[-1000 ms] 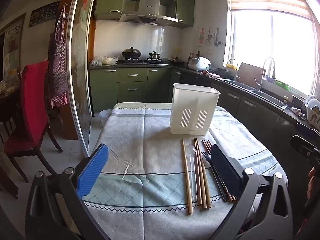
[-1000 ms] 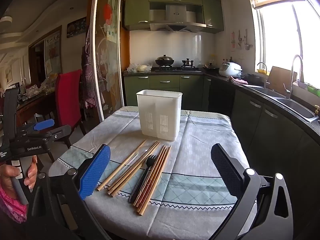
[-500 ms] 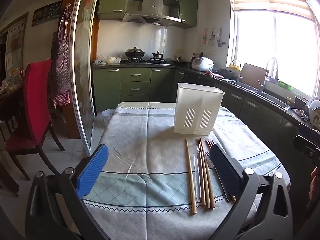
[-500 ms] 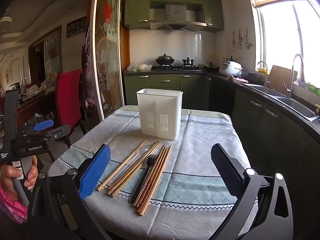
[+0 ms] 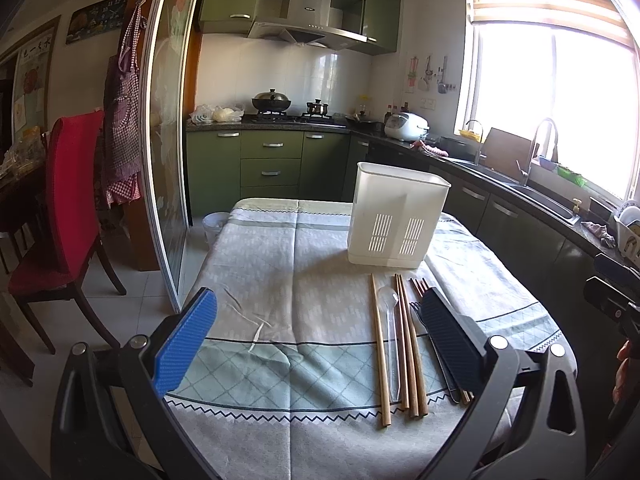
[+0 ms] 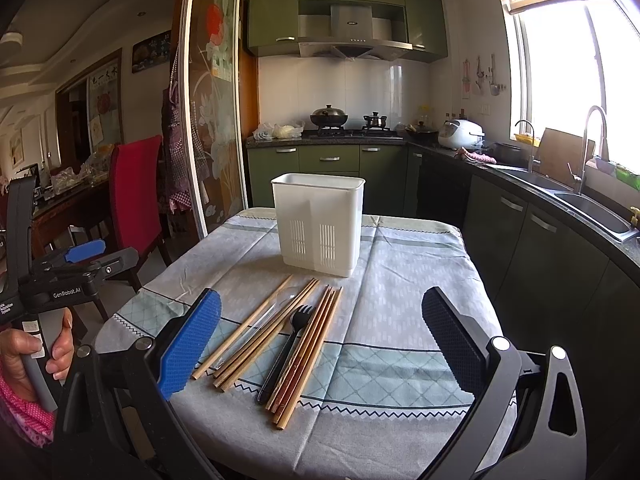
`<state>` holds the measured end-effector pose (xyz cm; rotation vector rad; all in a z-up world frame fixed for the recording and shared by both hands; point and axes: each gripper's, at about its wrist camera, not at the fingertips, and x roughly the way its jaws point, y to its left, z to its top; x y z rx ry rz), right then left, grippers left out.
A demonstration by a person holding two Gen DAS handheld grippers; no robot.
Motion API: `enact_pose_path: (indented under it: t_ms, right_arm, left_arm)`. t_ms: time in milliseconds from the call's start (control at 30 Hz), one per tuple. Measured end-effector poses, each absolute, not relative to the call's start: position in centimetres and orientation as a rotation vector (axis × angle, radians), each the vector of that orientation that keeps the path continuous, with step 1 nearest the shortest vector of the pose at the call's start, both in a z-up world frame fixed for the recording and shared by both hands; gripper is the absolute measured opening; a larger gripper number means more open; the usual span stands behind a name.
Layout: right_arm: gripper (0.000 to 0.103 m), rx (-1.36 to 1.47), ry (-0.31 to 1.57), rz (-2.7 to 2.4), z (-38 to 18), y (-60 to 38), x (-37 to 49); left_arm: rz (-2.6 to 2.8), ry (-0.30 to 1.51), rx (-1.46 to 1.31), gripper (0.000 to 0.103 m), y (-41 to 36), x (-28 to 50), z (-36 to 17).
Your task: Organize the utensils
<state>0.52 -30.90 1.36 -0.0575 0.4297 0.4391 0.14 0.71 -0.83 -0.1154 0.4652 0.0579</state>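
Left gripper (image 5: 316, 336) jaws wide apart, empty, above the table's near edge. Right gripper (image 6: 320, 336) likewise spread, empty, over the near edge.

On the tablecloth (image 6: 400, 280), toward the near edge: chopsticks (image 6: 308, 352) lying side by side in a loose row, a black fork (image 6: 288, 344) among them, a clear spoon (image 5: 390, 320) between two sticks.

Past their far tips, mid-table: white caddy (image 6: 318, 224), upright, apart from the utensils.
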Motion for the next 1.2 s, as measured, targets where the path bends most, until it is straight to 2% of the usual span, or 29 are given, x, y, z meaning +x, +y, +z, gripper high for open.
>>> enact_pose_path:
  t_ms: [300,1200]
  right_arm:
    - [0.099,-0.047,0.48,0.466,0.59,-31.18,1.1]
    - [0.099,-0.063,0.445,0.444,0.47,-30.87,0.95]
  left_arm:
    - [0.048,0.473,-0.116,0.097,0.74,0.1,-0.85]
    - [0.047,0.485,-0.118,0.097,0.42,0.35,-1.33]
